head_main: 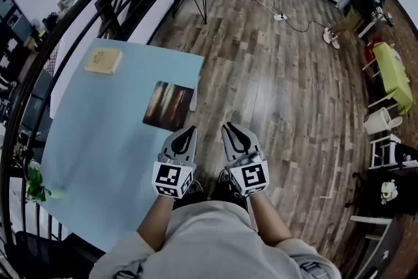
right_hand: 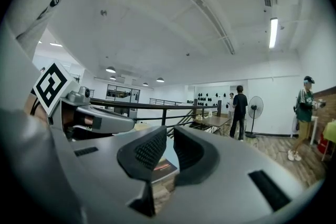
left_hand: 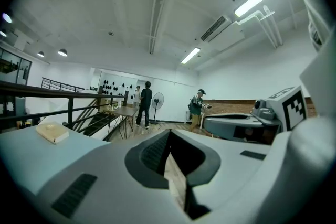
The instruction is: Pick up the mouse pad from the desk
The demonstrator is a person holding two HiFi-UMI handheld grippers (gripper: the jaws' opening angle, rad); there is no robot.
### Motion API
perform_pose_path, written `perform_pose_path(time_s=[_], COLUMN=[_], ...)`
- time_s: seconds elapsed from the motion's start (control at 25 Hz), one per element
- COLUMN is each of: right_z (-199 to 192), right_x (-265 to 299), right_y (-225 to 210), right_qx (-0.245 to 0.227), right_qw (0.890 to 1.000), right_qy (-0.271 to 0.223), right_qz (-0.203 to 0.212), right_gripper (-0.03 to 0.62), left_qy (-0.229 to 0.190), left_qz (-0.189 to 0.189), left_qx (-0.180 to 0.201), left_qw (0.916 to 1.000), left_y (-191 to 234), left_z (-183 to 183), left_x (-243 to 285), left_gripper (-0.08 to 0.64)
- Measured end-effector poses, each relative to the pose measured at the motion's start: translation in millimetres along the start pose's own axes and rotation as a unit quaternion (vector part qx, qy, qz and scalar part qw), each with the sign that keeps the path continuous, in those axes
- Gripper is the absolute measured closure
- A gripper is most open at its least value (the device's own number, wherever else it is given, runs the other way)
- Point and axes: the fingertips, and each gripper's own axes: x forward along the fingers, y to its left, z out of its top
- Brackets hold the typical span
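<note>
— Where is there room to move?

— Bare wooden floor (head_main: 281,95) fills the middle and right of the head view. The blue desk (head_main: 98,140) takes up the left, and its right edge runs down to the left gripper (head_main: 188,134).

— And the mouse pad (head_main: 168,106)?

— It's a dark rectangle with orange streaks, lying flat just inside that edge, above the left gripper. The left gripper and the right gripper (head_main: 232,131) each have jaws narrowly apart with nothing between them.
</note>
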Motion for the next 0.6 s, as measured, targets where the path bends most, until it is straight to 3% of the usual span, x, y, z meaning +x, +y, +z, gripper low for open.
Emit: perform_pose_path(time_s=[0.32,0.48,0.6], right_z=[-6.7,-12.1,-15.2], right_x=[56.1,92.6,119.4], right_y=[-28.0,-48.1,-64.6], right_qx=[-0.008,-0.015,-0.013], right_qw=[0.999,0.996,0.993], right_qy=[-0.009,0.024,0.01], right_qz=[0.045,0.086,0.117], right_gripper=[0.546,0.546,0.546], left_qy=[-0.004,-0.01,-0.01], left_qz=[0.059,0.099,0.122], left_qx=[-0.005,-0.01,-0.014], left_qw=[0.9982,0.995,0.9923], left_y=[37.6,61.3,72.5], left_z=[2.4,9.0,11.4], left_x=[35.4,64.9,92.4], left_gripper=[0.548,0.548,0.548])
